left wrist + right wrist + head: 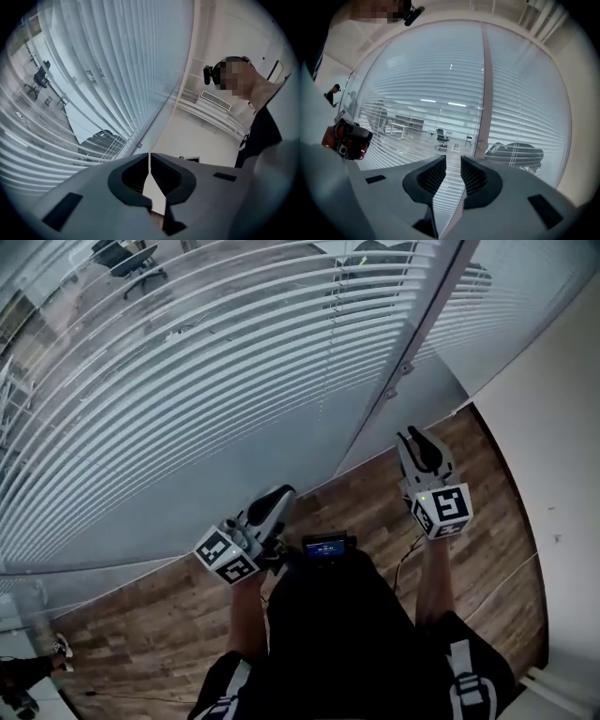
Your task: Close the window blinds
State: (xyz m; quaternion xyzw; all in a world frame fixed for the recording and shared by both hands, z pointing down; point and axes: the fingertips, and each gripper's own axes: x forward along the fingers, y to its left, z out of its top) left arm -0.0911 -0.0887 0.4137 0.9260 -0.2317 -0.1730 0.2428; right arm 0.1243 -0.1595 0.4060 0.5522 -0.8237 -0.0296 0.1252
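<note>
Two grippers are in front of the blinds (187,409), and neither one touches them. The slats hang down over the glass but they are turned open: through them I see office chairs (442,137) in the room behind. So, in my judgement, the closing is not yet begun.

The left gripper (279,495) has its fingers together, with nothing between them. The right gripper (413,437) has its fingers a little apart, also empty, and it points toward the window post (417,352).

What can go wrong from here? First, I do not see the control clearly. A thin cord (324,381) seems to hang in front of the slats, but I cannot tell if it is the one that tilts them. If I pull the wrong one, the blinds may go up instead of closing. Second, the slats look thin and light, so if a finger catches a slat in place of the cord, the slat may bend. Third, the gap of the right fingers is narrow, so I may push the cord aside and miss it. The left fingers must open before they can take anything.
</note>
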